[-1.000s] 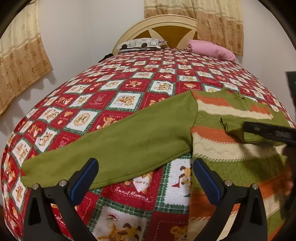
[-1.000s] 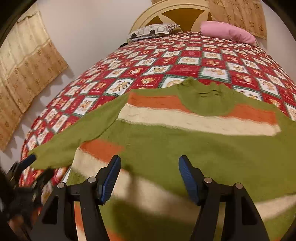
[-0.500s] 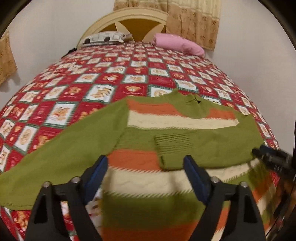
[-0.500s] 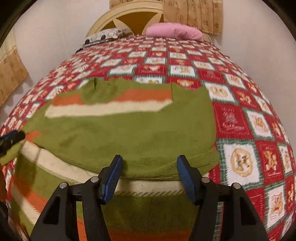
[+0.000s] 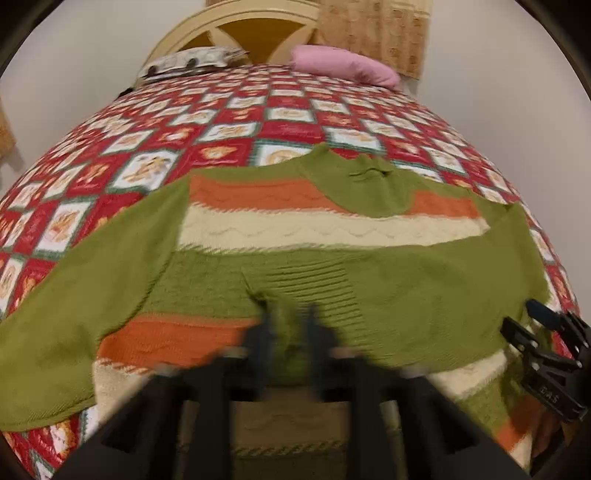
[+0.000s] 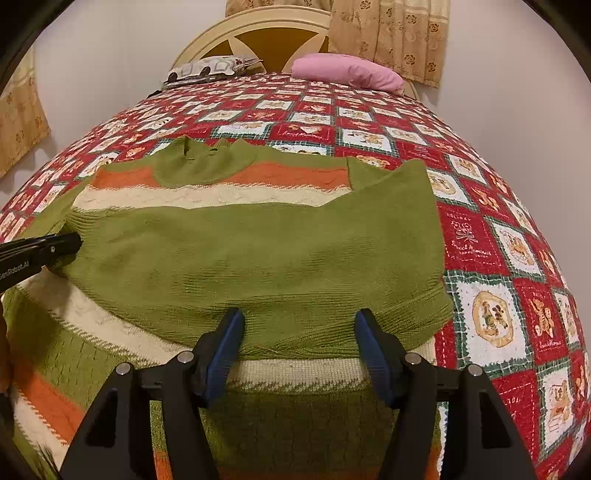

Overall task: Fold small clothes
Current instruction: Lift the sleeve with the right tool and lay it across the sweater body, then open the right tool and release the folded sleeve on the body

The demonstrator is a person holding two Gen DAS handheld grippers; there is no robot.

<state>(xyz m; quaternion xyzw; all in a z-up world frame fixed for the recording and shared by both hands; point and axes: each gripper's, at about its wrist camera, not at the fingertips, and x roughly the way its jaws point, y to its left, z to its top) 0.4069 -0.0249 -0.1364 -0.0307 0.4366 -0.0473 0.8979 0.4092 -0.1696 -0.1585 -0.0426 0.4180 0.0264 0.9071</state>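
A knitted sweater [image 6: 258,254] lies flat on a bed, filling the lower half of both views; it is ribbed olive green with orange and cream bands and a rounded green neck panel toward the headboard. One sleeve [image 6: 332,236] is folded across the chest, its ribbed cuff [image 5: 314,288] ending near frame centre in the left wrist view; the other sleeve [image 5: 92,295] extends out to the lower left of that view. Beneath is a quilted bedspread [image 6: 480,229] of red and white squares with printed animal figures and green borders. At top of frame stand a curved cream headboard [image 6: 258,33], a patterned pillow [image 6: 210,68] and a pink pillow [image 6: 347,72]; tan curtains [image 6: 388,37] hang at upper right. The left gripper [image 5: 290,339], motion-blurred, has just been closing and is now pinched on the cuff, green knit showing between the fingers. The right gripper [image 6: 297,347] stands moderately wide at the folded sleeve's lower edge; contact there cannot be determined.
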